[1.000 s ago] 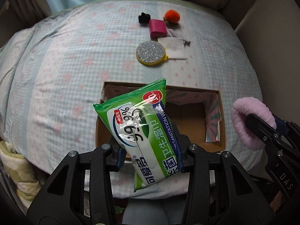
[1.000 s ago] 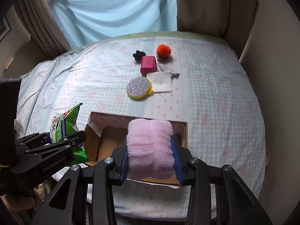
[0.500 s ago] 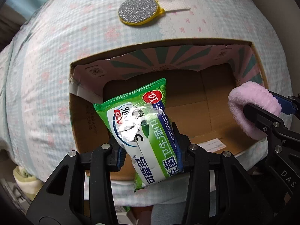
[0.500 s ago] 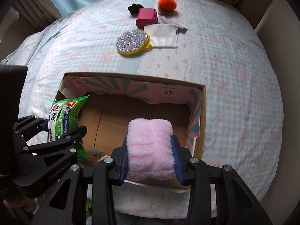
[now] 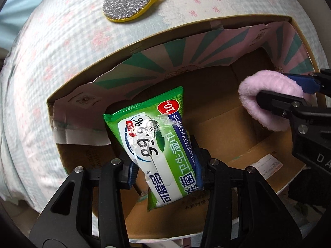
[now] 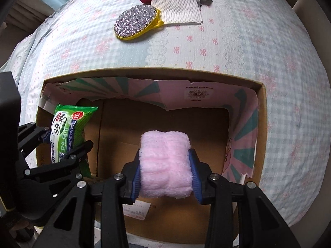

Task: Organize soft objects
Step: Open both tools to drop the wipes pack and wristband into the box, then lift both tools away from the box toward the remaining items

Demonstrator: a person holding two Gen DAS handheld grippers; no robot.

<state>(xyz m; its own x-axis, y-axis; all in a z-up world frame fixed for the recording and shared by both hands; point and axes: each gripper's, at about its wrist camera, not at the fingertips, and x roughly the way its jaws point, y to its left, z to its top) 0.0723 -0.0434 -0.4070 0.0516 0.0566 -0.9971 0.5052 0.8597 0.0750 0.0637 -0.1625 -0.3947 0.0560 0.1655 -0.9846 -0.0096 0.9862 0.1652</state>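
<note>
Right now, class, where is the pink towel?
The pink towel is clamped in the right gripper, over the right half of the open cardboard box, with the wipes pack to its left.

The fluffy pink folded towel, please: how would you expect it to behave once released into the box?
The fluffy pink folded towel bulges around the right tongs, so it is probably soft and springy. Its plush pile likely resists sliding, and the folds may loosen.

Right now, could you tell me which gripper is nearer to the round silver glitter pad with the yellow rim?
Left. The left gripper sits inside the box's left side, below the glitter pad; the right gripper sits further right.
</note>
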